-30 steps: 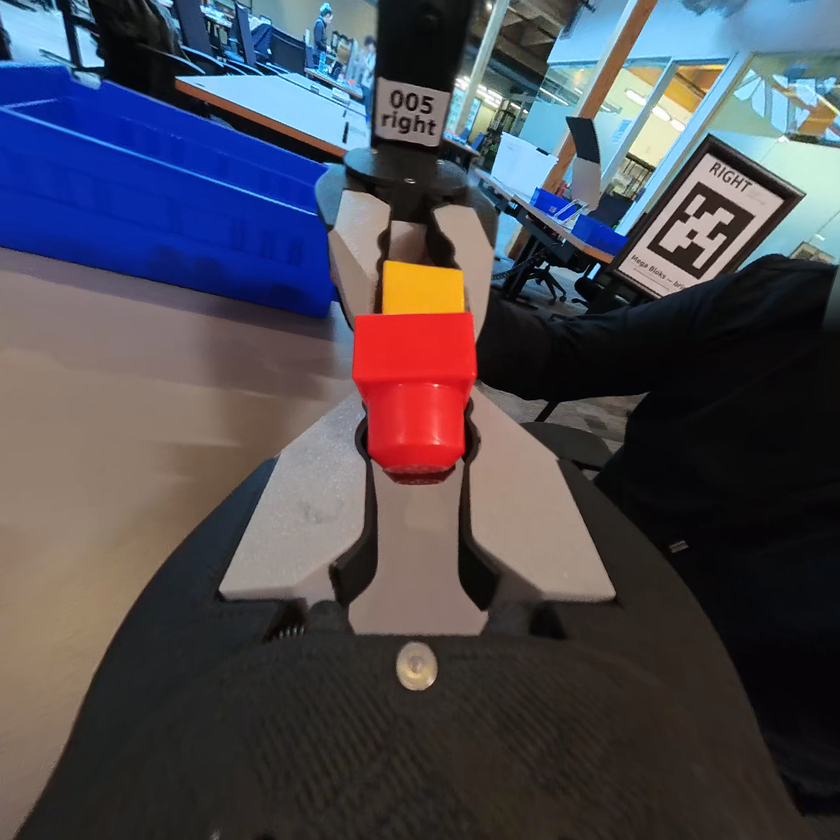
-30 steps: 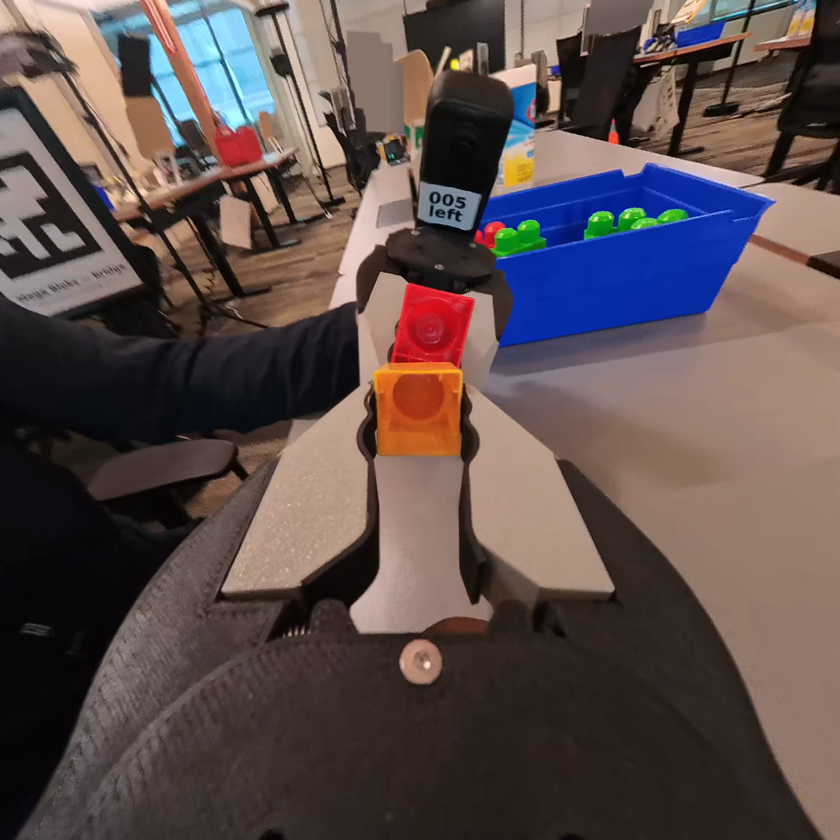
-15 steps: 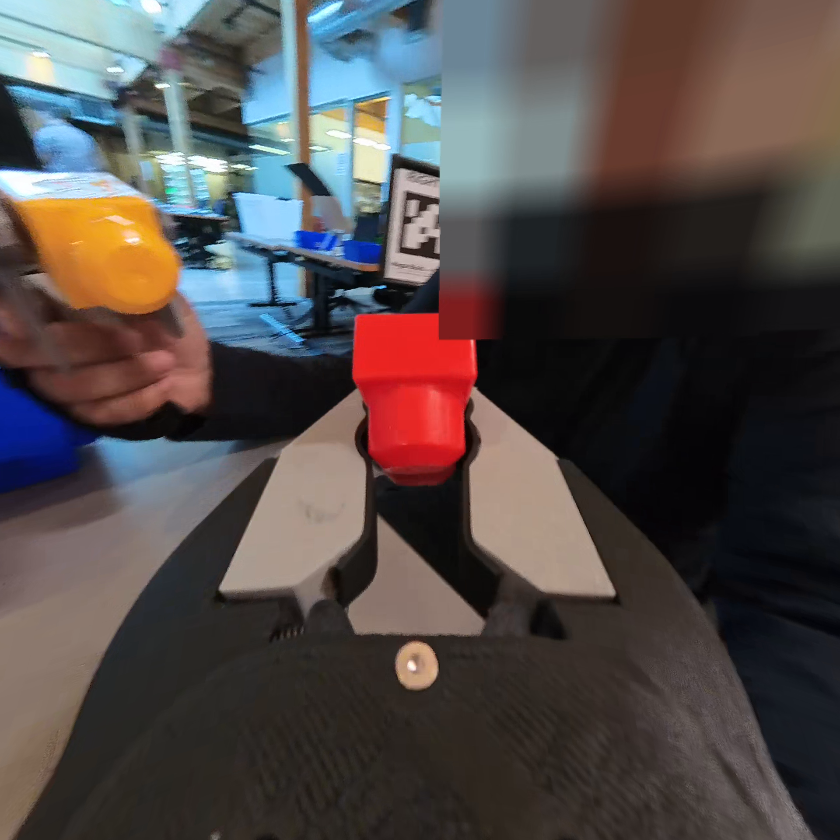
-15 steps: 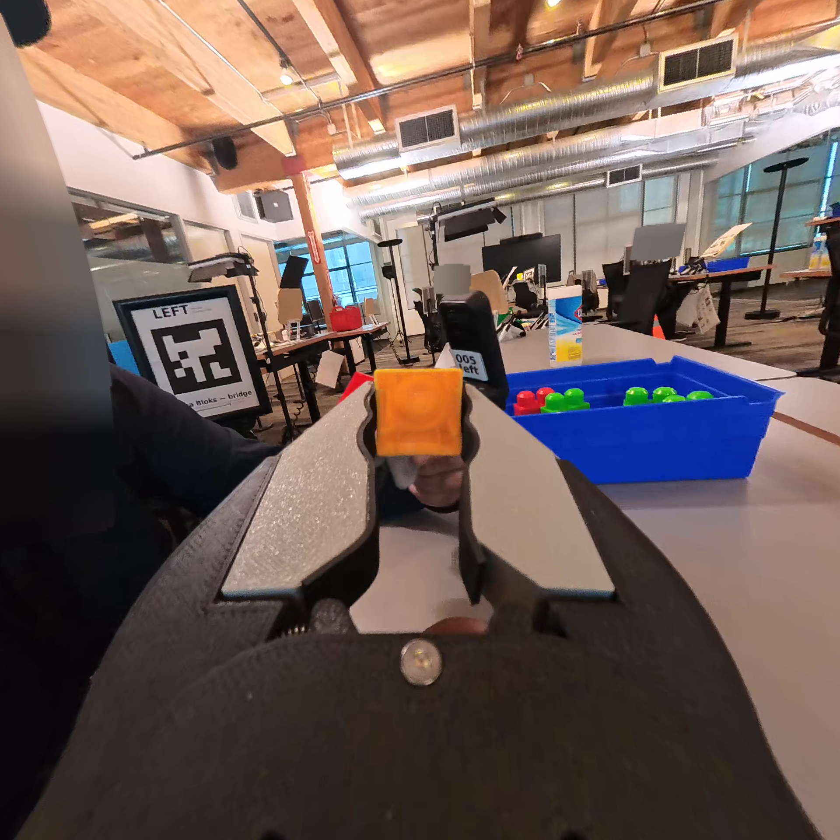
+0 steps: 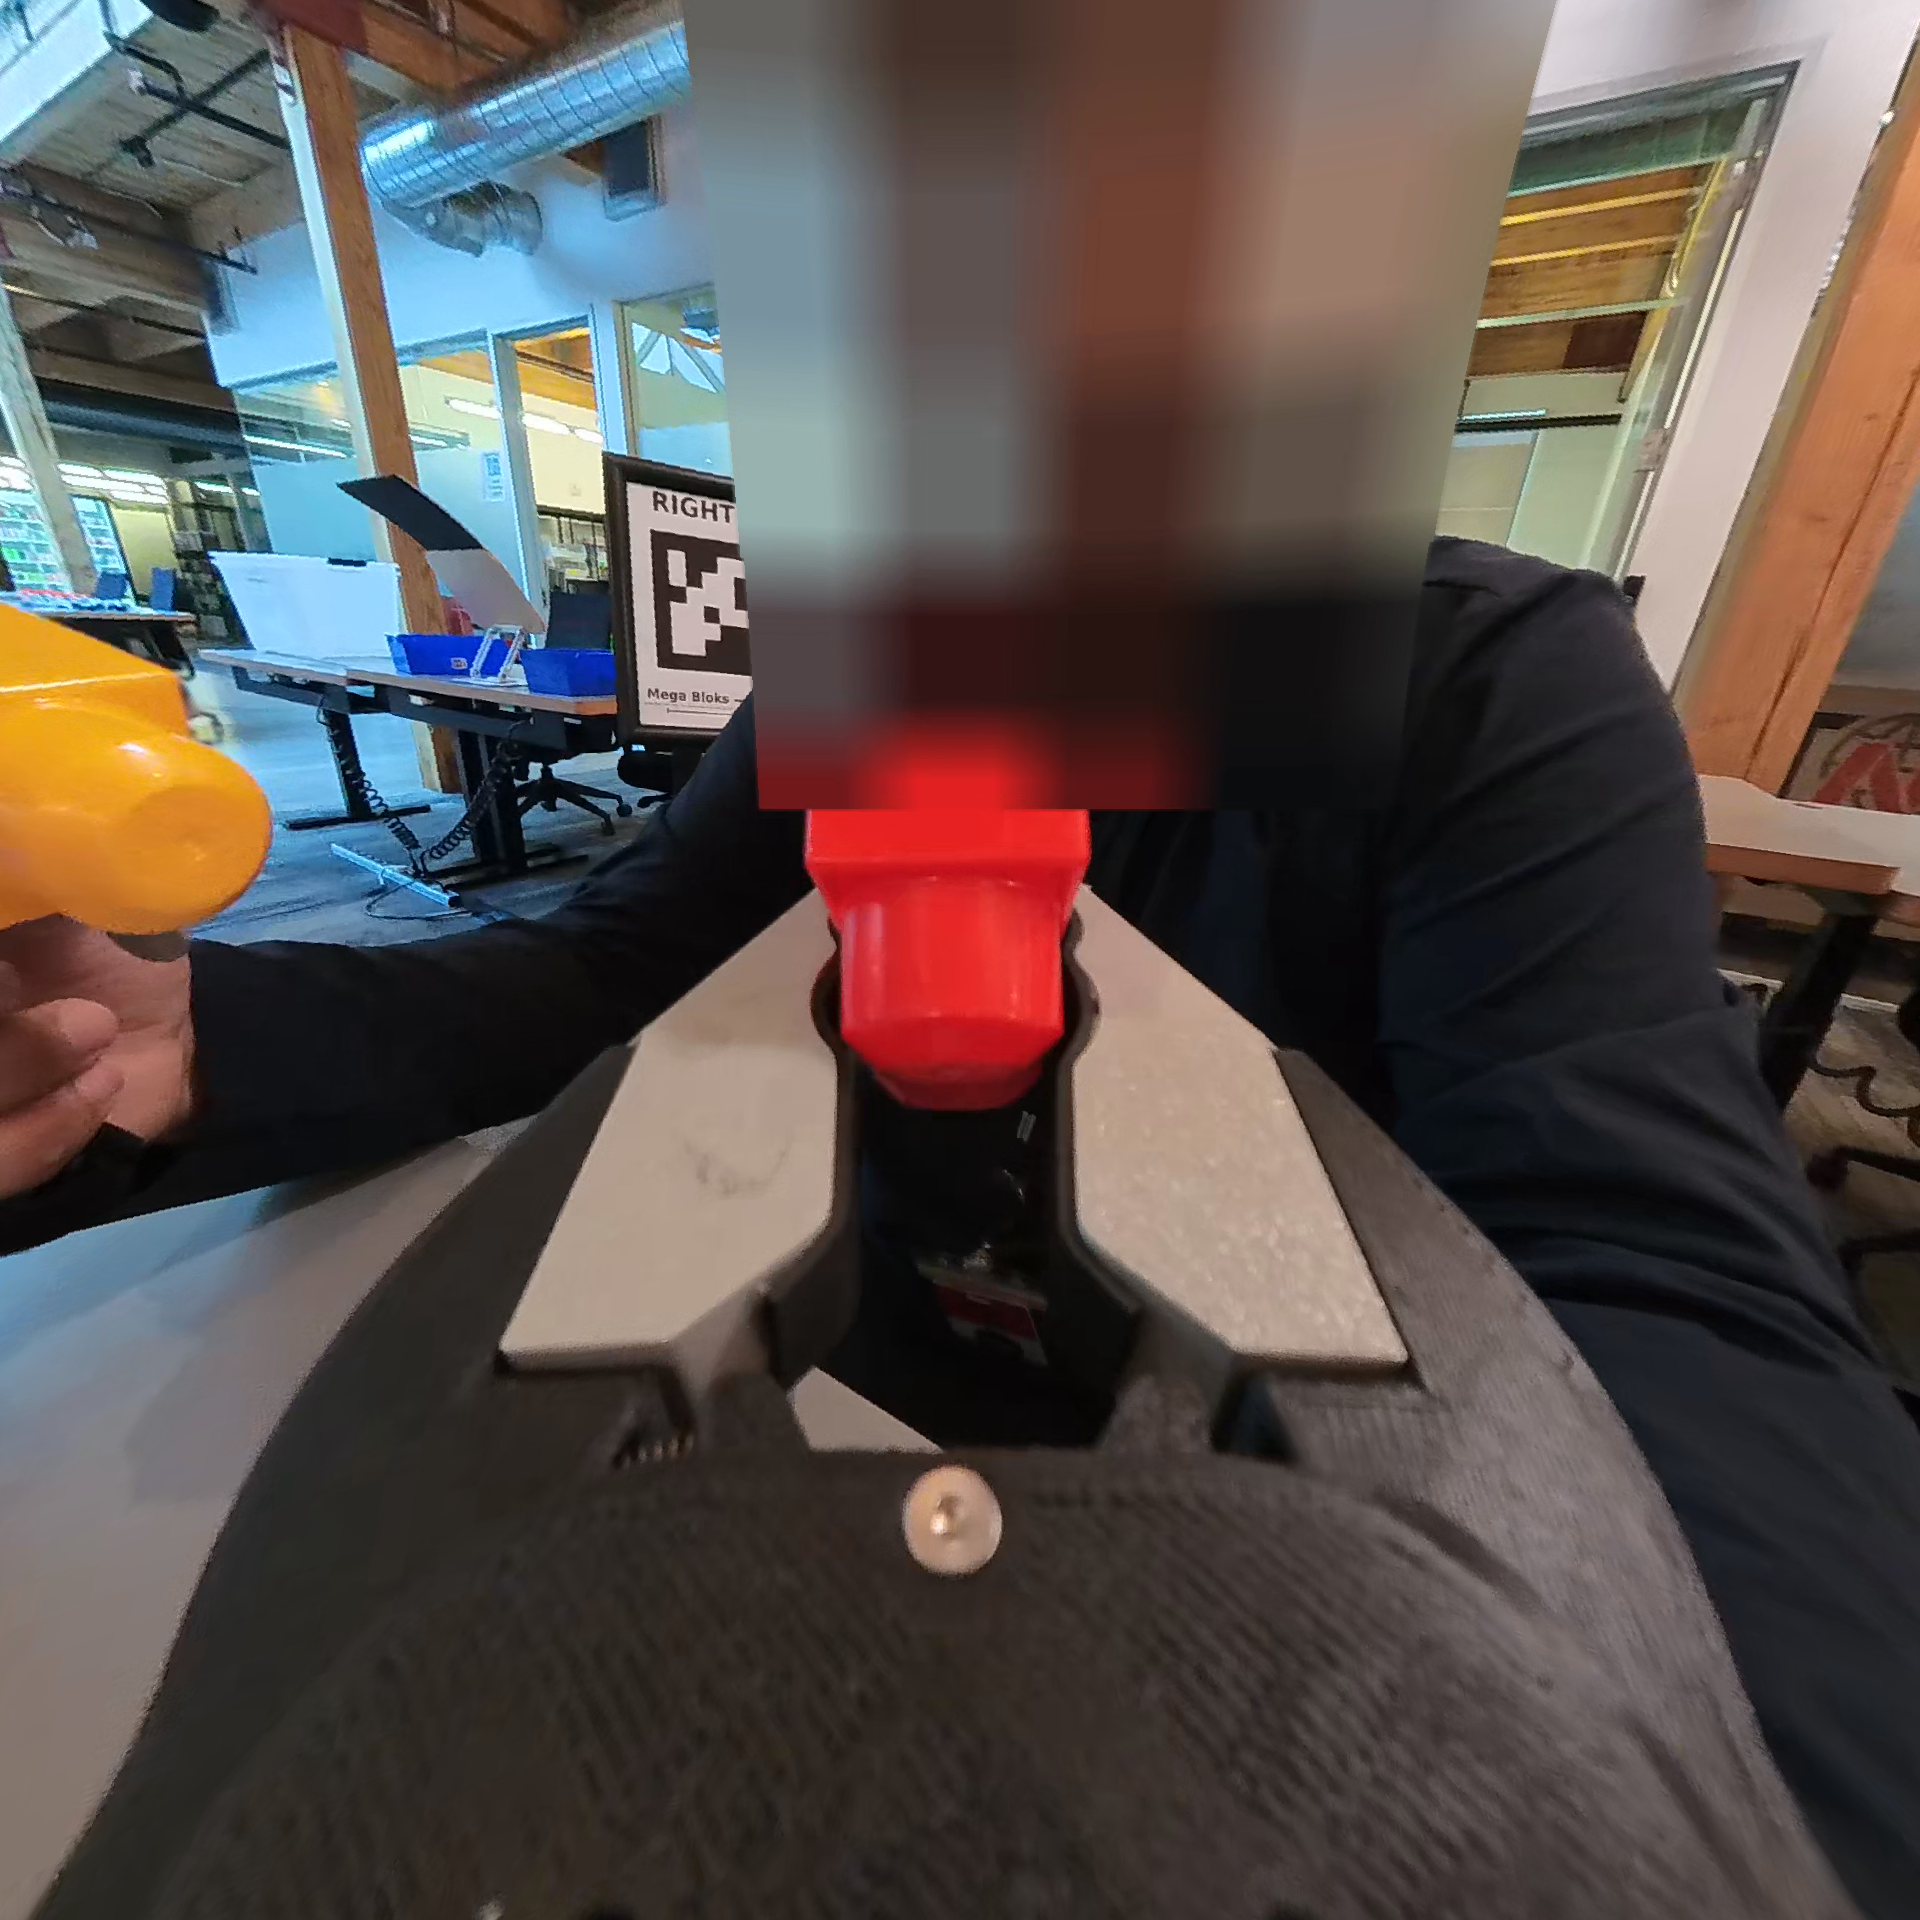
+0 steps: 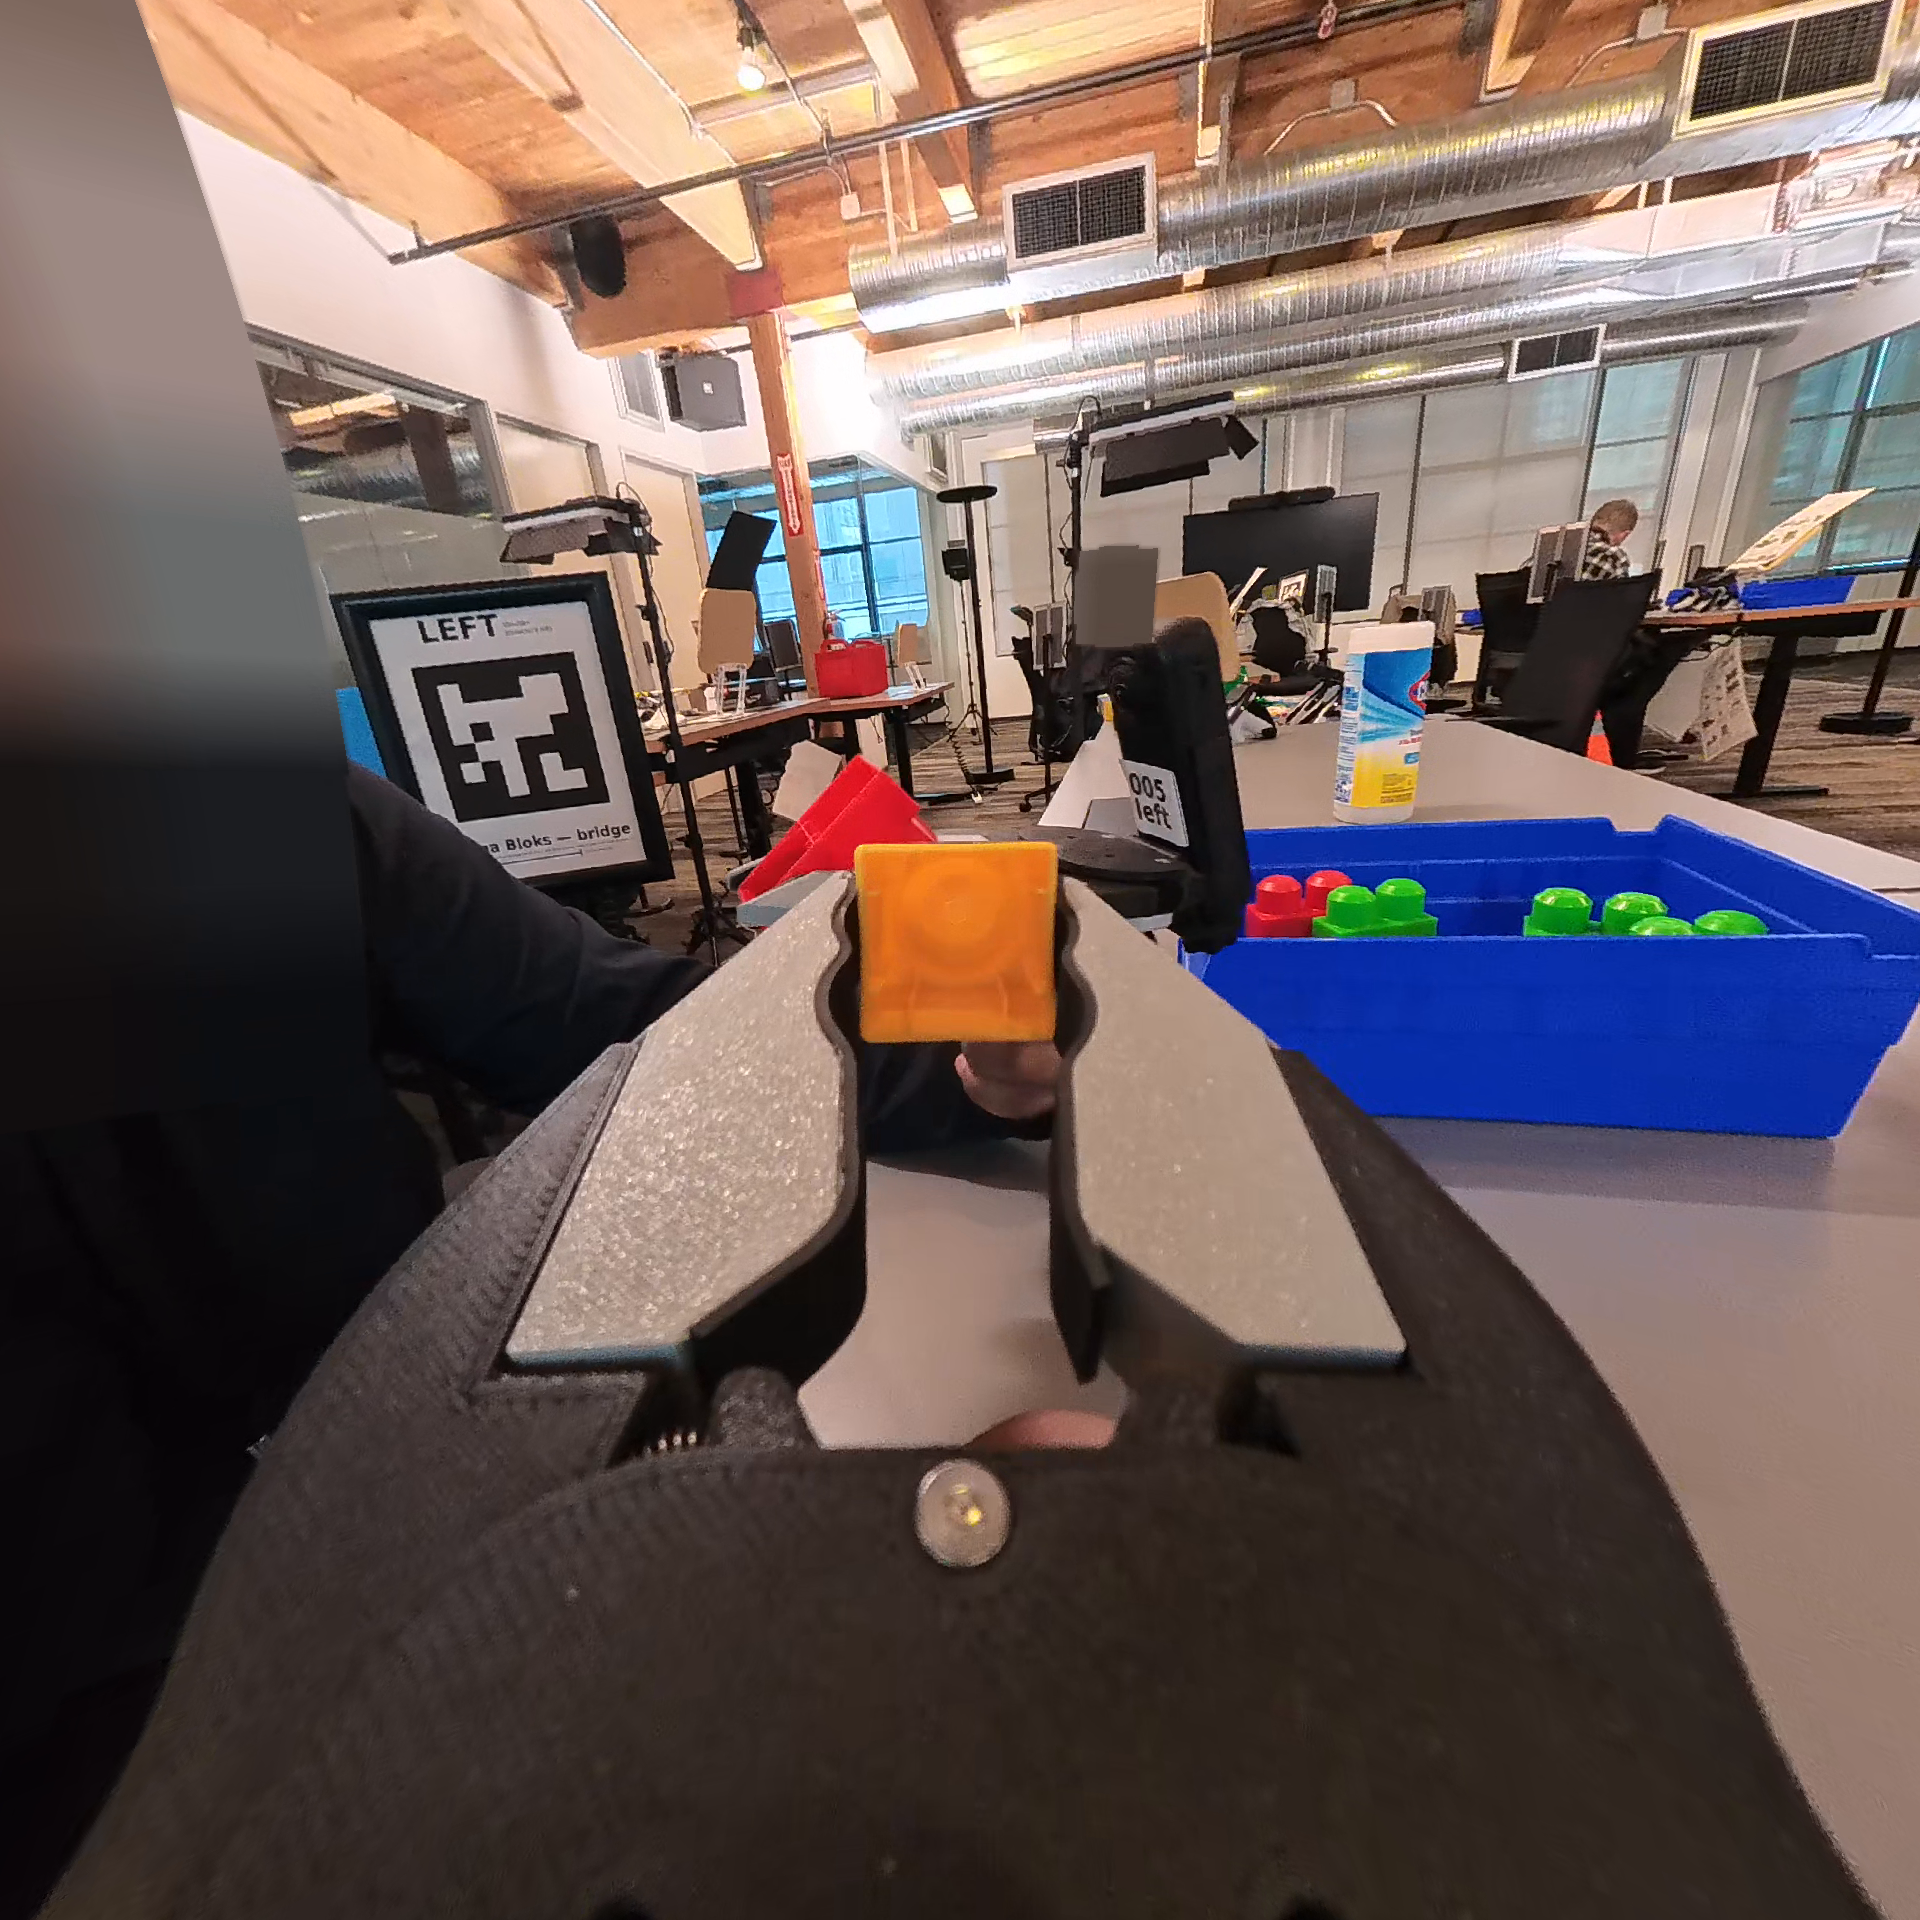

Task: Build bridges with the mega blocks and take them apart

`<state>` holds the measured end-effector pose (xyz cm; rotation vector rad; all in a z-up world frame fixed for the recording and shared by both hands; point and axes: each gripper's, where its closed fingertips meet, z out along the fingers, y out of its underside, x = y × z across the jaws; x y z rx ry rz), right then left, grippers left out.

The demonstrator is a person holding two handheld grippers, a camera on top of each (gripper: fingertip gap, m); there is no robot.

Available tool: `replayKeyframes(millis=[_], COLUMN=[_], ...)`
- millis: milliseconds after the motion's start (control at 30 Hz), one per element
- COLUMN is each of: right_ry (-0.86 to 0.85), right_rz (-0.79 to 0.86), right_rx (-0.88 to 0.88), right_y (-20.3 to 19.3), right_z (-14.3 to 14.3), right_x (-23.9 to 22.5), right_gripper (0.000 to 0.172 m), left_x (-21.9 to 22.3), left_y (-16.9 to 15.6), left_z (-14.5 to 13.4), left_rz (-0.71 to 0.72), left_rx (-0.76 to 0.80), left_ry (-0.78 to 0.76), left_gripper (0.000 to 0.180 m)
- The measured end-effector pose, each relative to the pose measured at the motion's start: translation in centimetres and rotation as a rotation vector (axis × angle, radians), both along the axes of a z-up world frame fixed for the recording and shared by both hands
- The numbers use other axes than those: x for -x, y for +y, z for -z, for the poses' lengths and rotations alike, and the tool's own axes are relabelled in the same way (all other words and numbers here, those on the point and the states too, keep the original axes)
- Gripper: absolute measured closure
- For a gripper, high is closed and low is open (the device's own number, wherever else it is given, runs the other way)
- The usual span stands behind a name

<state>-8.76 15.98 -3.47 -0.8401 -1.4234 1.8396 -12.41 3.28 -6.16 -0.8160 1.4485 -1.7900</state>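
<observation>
My left gripper (image 5: 948,951) is shut on a red block (image 5: 948,935), stud end towards the camera, held in the air in front of a person in dark clothes. My right gripper (image 6: 956,945) is shut on an orange block (image 6: 956,940), its hollow underside facing the camera. In the left wrist view the orange block (image 5: 114,810) shows at the far left edge above a hand. In the right wrist view the red block (image 6: 842,826) and the left gripper (image 6: 1174,821) show just behind the orange block, apart from it.
A blue bin (image 6: 1558,997) with red and green blocks (image 6: 1371,909) stands on the grey table (image 6: 1662,1299) at the right. A wipes canister (image 6: 1382,722) stands behind it. Marker boards (image 6: 509,727) stand beyond the table edge.
A second ago the red and orange blocks were joined between the two grippers. They have been pulled apart, and both grippers swung up and away from each other, each keeping its block.
</observation>
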Motion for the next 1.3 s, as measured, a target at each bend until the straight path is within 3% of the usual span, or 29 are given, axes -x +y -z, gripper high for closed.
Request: replayKeyframes(millis=[533, 967, 1033, 1100, 1300], right_ry=[0.010, 0.086, 0.149, 0.229, 0.353], right_rz=[-0.008, 0.165, 0.270, 0.490, 1.393], right_rx=[0.000, -0.024, -0.066, -0.159, -0.500], right_y=[-0.1, 2.4, 3.2, 5.0, 11.9], right_z=[-0.1, -1.3, -2.0, -3.0, -6.6], right_x=[-0.2, -0.5, -0.8, -1.5, -8.9], right_gripper=[0.140, 0.140, 0.140, 0.140, 0.140], left_x=[-1.1, -2.2, -2.4, -2.3, -0.5], left_y=[0.3, 2.2, 3.6, 5.8, 13.2], left_z=[1.5, 2.6, 2.5, 2.1, 2.1], left_rz=[-0.022, -0.111, -0.189, -0.298, -0.616], left_rx=[-0.004, 0.038, 0.047, 0.086, 0.294], left_ry=[0.088, 0.160, 0.153, 0.137, 0.098], left_gripper=[0.145, 0.146, 0.146, 0.146, 0.146])
